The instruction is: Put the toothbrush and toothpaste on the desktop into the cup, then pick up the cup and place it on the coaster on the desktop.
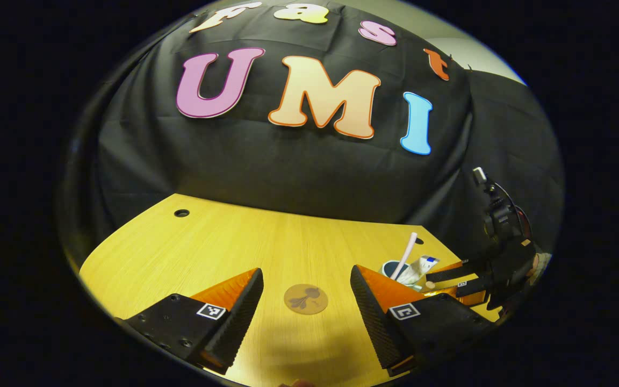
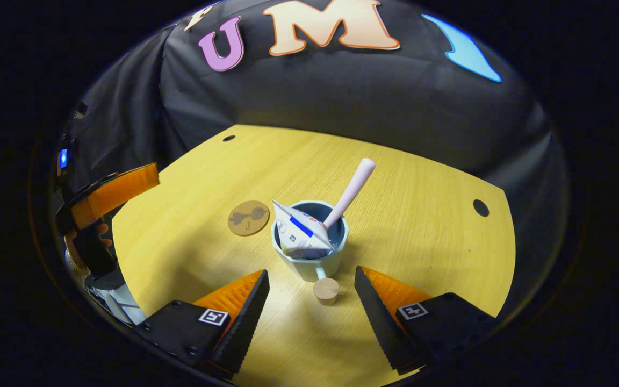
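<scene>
A pale blue cup (image 2: pixel 309 258) stands on the wooden desk, holding a white toothpaste tube (image 2: pixel 301 231) and a pink-handled toothbrush (image 2: pixel 350 191) that leans out to the upper right. Its handle knob (image 2: pixel 325 291) points toward my right gripper (image 2: pixel 312 303), which is open just short of the cup, with the knob between its fingers. The round brown coaster (image 2: pixel 248 217) lies left of the cup. My left gripper (image 1: pixel 307 298) is open and hovers over the coaster (image 1: pixel 305 299). The cup (image 1: pixel 395 269) with the toothbrush (image 1: pixel 407 252) and tube (image 1: pixel 419 267) sits at the right in the left gripper view.
The yellow wooden desk (image 2: pixel 422 215) has cable holes at the far left (image 2: pixel 229 138) and at the right (image 2: pixel 480 207). Black cloth walls the booth behind. In the right gripper view, the left gripper (image 2: pixel 110 196) and a hand holding it show at the left edge.
</scene>
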The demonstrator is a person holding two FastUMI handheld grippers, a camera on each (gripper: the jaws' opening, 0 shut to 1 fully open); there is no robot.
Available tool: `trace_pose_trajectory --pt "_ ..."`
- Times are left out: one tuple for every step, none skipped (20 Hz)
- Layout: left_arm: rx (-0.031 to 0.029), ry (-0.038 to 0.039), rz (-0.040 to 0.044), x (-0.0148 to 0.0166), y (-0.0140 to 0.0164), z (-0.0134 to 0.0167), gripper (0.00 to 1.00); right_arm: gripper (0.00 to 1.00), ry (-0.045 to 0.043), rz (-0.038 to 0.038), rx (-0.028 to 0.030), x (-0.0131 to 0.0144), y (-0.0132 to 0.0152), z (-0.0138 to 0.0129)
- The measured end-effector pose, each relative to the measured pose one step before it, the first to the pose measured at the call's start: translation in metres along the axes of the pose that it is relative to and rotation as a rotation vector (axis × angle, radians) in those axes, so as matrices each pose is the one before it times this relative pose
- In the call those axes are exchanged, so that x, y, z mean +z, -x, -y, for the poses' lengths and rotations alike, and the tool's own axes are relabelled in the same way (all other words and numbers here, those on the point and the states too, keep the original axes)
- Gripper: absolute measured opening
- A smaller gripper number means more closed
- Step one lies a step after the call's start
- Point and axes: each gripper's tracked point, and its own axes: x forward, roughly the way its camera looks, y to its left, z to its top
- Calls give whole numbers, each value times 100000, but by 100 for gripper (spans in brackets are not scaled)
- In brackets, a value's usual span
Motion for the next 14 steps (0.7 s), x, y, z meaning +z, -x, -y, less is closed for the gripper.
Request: trace_pose_trajectory --pt "1647 341 -1370 -498 442 -437 94 98 1796 -3115 776 -94 -414 48" --pt "1823 510 -1001 -456 372 -495 94 92 1875 -2310 392 -264 -590 25" --pt "1612 663 -864 -446 484 -418 94 91 1944 -2397 590 -186 -298 -13" --pt "1486 827 -721 -421 365 -368 94 92 2031 -2192 78 -334 -291 59" --pt "1296 1002 -1002 -488 210 -313 94 82 1671 -1524 -164 -97 -237 221" --pt "1024 1081 -807 -380 250 -240 94 84 918 -1194 61 -159 -335 67" --pt "960 744 -874 -318 150 -168 94 75 719 -1420 308 -125 -257 83" --pt "1212 338 -568 -410 73 -227 94 71 441 -965 401 -41 -210 3" --pt "1065 58 -548 -318 198 -216 94 62 212 -1195 341 -133 -238 62" --pt "792 76 -324 -184 -5 -115 94 56 604 -1318 -856 -369 -374 225" --pt "650 384 -259 -104 84 -134 94 46 1184 -577 -1039 -133 -32 290" --pt "345 672 -36 -73 44 25 94 44 931 -242 -703 -207 -173 114" --pt "174 714 446 95 3 54 94 28 323 -83 170 -7 136 -39" --pt "200 722 216 9 -30 105 94 28 143 -145 -37 -58 35 11"
